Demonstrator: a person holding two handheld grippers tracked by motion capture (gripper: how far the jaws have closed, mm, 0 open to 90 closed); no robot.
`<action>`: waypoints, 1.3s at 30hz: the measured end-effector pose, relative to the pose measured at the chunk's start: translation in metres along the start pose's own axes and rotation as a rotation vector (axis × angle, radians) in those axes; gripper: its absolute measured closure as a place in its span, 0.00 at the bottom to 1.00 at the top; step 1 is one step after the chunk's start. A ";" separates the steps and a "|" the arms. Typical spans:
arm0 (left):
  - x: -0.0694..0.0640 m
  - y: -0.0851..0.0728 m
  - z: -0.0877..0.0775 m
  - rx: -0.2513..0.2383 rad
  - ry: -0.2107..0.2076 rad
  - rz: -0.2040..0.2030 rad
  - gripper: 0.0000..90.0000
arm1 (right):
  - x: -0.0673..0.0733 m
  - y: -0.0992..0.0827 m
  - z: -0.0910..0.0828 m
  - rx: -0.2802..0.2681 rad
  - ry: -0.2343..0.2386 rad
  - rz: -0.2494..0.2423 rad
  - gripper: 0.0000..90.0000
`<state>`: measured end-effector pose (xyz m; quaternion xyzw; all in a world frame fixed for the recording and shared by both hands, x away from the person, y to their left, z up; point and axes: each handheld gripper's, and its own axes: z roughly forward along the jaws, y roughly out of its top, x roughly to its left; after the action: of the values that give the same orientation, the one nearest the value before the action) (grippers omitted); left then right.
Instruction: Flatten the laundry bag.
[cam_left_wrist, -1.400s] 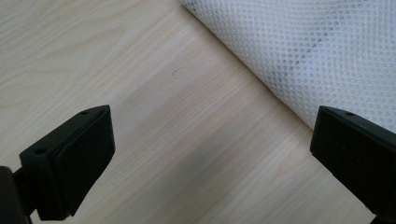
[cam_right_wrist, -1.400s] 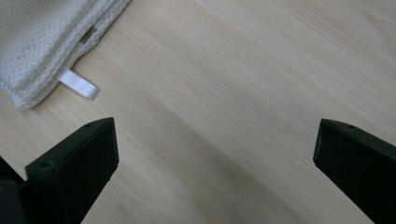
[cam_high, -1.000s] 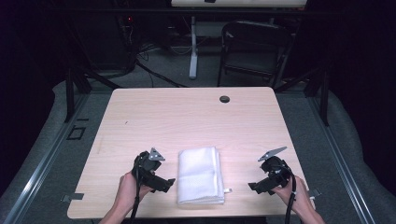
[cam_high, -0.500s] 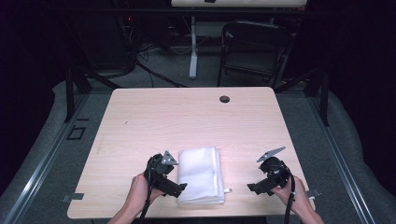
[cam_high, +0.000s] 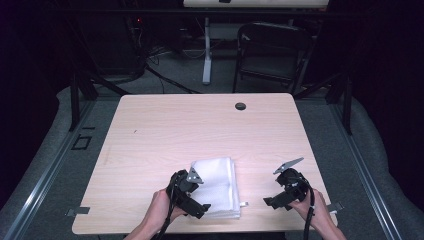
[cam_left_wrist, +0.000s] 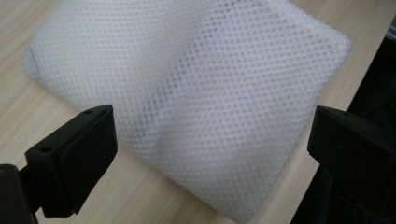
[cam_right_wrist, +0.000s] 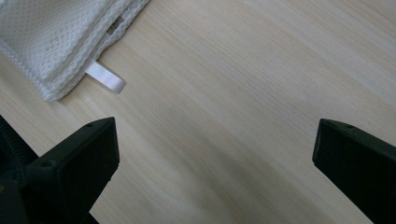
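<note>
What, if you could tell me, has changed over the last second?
The left tool has slid right, from beside the folded mesh cloth onto its near-left corner, jaws open and nothing gripped. The right tool, open over bare table, and the cloth have stayed put.

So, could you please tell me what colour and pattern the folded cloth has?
White, with a fine honeycomb mesh; the folded cloth shows best in the left gripper view.
</note>
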<state>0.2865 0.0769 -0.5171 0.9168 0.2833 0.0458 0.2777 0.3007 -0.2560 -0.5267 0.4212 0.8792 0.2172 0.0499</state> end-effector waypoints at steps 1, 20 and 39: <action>-0.001 0.001 0.002 0.006 -0.010 -0.003 0.03 | 0.000 0.000 0.000 0.001 0.005 0.000 0.00; -0.024 0.013 0.031 0.069 -0.042 0.083 0.09 | 0.002 0.001 0.001 0.011 0.035 0.004 0.00; -0.030 0.011 0.049 0.122 0.025 0.145 0.33 | 0.008 0.002 0.004 0.022 0.071 0.000 0.00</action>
<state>0.2793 0.0291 -0.5505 0.9494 0.2221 0.0598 0.2138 0.2983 -0.2474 -0.5291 0.4137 0.8827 0.2224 0.0139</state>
